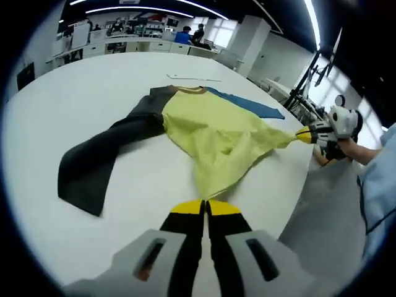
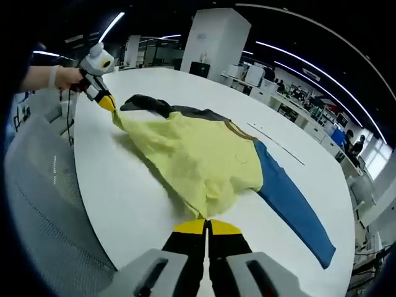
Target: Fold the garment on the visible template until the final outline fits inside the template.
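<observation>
A long-sleeved shirt lies on the white table (image 1: 93,93) with a yellow body (image 1: 210,127), one dark grey sleeve (image 1: 99,158) and one blue sleeve (image 1: 247,102). My left gripper (image 1: 205,204) is shut on the yellow hem at one bottom corner. My right gripper (image 1: 303,134) comes in from the right, shut on the other hem corner, pulling the cloth taut. In the right gripper view the right gripper (image 2: 207,223) clamps the hem, the left gripper (image 2: 109,103) holds the far corner, and the blue sleeve (image 2: 291,198) stretches right of the yellow body (image 2: 198,154).
A thin pale line (image 1: 193,78) is marked on the table beyond the collar, also visible as a line (image 2: 275,143) in the right gripper view. The table edge (image 1: 304,185) runs close to both grippers, with grey floor (image 1: 328,216) below. Desks and people stand far behind.
</observation>
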Demonstrator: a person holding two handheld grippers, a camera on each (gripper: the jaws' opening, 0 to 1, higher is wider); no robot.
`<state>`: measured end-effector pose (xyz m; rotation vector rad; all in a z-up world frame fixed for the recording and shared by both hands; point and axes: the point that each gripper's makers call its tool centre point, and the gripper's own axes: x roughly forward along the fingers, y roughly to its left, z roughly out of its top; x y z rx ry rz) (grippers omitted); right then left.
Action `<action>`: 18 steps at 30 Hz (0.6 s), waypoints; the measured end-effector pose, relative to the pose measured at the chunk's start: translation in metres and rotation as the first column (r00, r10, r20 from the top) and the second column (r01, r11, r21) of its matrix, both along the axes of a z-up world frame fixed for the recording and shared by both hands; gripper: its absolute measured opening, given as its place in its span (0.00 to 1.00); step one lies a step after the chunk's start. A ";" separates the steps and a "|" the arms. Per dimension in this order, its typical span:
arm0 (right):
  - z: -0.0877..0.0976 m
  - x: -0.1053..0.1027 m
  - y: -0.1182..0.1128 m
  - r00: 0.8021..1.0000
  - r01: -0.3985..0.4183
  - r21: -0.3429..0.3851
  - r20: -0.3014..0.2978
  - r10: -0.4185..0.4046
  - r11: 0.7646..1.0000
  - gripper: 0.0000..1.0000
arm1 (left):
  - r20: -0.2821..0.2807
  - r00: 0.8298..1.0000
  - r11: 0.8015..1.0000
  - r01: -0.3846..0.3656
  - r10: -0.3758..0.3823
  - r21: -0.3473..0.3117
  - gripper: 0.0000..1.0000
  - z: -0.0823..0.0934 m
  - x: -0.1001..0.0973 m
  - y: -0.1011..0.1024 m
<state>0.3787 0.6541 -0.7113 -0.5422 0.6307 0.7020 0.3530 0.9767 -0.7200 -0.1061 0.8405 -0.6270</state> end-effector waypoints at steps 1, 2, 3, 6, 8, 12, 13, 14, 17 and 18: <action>0.000 -0.002 -0.002 1.000 0.007 0.006 -0.009 -0.007 1.000 0.00 | -0.003 1.000 1.000 0.000 0.000 -0.001 0.00 0.000 -0.001 0.000; 0.000 -0.004 -0.005 1.000 0.010 0.003 -0.010 -0.010 1.000 0.00 | -0.007 1.000 1.000 0.003 -0.003 -0.001 0.00 -0.002 -0.006 -0.001; 0.000 -0.006 -0.007 1.000 0.010 -0.002 -0.009 -0.010 1.000 0.00 | -0.010 1.000 1.000 0.004 -0.004 0.002 0.00 -0.003 -0.008 -0.002; 0.001 -0.014 -0.013 1.000 0.001 -0.015 -0.014 -0.001 1.000 0.00 | -0.024 1.000 1.000 0.015 -0.015 0.010 0.00 -0.007 -0.018 -0.004; 0.001 -0.019 -0.016 1.000 0.000 -0.015 -0.024 -0.001 1.000 0.00 | -0.033 0.999 0.999 0.029 -0.028 0.021 0.00 -0.008 -0.024 -0.005; -0.009 -0.029 -0.028 0.998 -0.002 -0.036 -0.057 0.000 0.999 0.00 | -0.052 0.997 0.996 0.068 -0.065 0.051 0.00 -0.013 -0.035 -0.009; -0.011 -0.032 -0.029 0.998 -0.004 -0.032 -0.067 0.001 0.999 0.00 | -0.054 0.996 0.996 0.073 -0.070 0.057 0.00 -0.015 -0.037 -0.009; -0.014 -0.035 -0.030 0.997 -0.007 -0.035 -0.075 0.005 0.999 0.00 | -0.055 0.996 0.995 0.076 -0.073 0.059 0.00 -0.015 -0.038 -0.009; -0.022 -0.043 -0.032 0.994 -0.024 -0.046 -0.104 0.019 0.999 0.00 | -0.067 0.994 0.995 0.087 -0.083 0.057 0.00 -0.018 -0.042 -0.011; -0.026 -0.047 -0.033 0.992 -0.033 -0.047 -0.124 0.027 0.998 0.00 | -0.074 0.993 0.993 0.097 -0.092 0.067 0.00 -0.020 -0.045 -0.012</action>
